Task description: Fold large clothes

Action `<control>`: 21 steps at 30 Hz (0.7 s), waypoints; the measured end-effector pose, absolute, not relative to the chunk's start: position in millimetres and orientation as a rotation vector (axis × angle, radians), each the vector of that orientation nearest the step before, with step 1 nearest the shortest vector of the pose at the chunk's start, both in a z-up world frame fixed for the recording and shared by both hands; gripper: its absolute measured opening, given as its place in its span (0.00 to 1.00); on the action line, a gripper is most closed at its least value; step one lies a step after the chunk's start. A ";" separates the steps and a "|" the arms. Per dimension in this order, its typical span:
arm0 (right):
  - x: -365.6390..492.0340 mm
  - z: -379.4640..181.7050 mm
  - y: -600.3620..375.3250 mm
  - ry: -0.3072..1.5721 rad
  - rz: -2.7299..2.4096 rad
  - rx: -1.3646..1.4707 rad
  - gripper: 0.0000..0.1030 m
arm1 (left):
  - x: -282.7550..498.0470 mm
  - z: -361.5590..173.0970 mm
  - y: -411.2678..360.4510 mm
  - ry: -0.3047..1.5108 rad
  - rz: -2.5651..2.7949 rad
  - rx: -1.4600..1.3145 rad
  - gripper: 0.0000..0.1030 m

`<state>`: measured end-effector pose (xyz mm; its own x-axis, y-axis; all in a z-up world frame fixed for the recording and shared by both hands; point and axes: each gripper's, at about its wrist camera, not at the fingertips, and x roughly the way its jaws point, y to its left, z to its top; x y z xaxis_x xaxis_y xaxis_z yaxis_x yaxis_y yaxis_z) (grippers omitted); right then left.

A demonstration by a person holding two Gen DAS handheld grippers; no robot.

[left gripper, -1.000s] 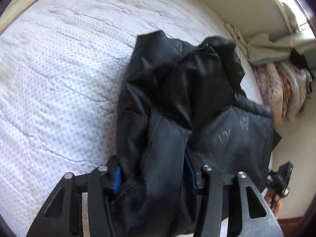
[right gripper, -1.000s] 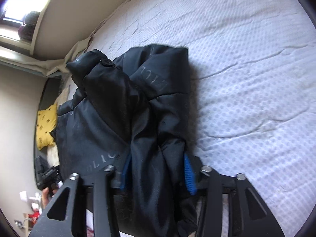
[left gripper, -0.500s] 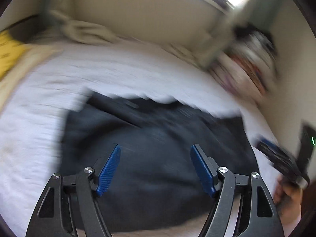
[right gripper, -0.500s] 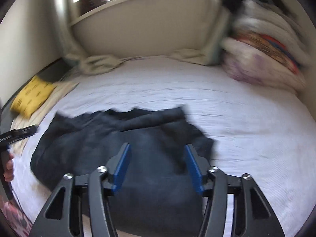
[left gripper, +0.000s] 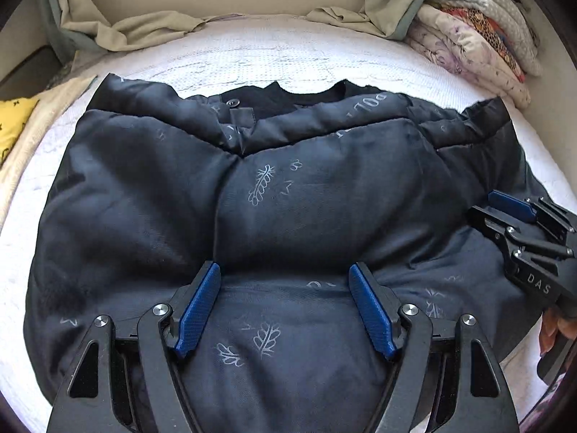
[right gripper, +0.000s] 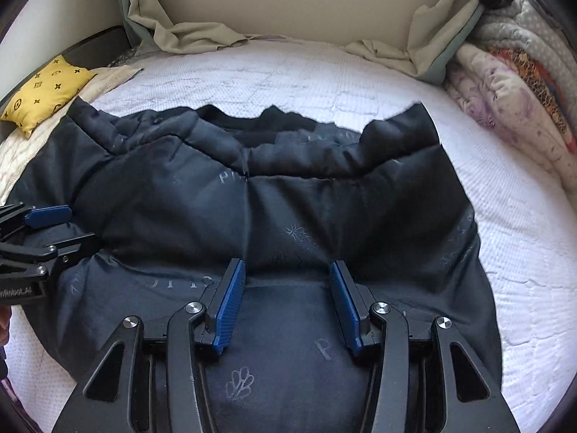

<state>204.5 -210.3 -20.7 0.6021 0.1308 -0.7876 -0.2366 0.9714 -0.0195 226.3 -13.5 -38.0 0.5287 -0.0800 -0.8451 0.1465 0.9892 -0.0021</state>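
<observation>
A dark padded jacket with pale leaf prints lies folded flat across the white mattress, collar towards the wall. My left gripper hovers over the jacket's near edge, open, blue pads wide apart and pinching no cloth. My right gripper stands over the same near edge further right, also open with a narrower gap and only flat fabric beneath it. Each gripper shows in the other's view: the right gripper at the right edge, the left gripper at the left edge.
Folded floral quilts are stacked at the back right. A yellow patterned cushion lies at the back left on a cream cover. Crumpled beige cloth lines the wall. A hand holds the right gripper.
A second ago both grippers were shut on bunched jacket cloth. They let go, rolled round and drew back; the jacket now lies spread flat below open jaws.
</observation>
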 end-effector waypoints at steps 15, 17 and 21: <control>222.9 -17.4 -227.9 0.934 0.271 0.030 0.45 | 229.1 -6.5 26.4 1.003 -0.191 -0.144 0.76; 215.8 2.2 -239.5 0.878 0.267 0.078 0.45 | 223.8 6.7 42.2 0.953 -0.166 -0.180 0.76; 209.6 16.6 -262.5 0.813 0.143 0.051 0.45 | 226.1 8.4 75.3 0.941 -0.064 -0.202 0.76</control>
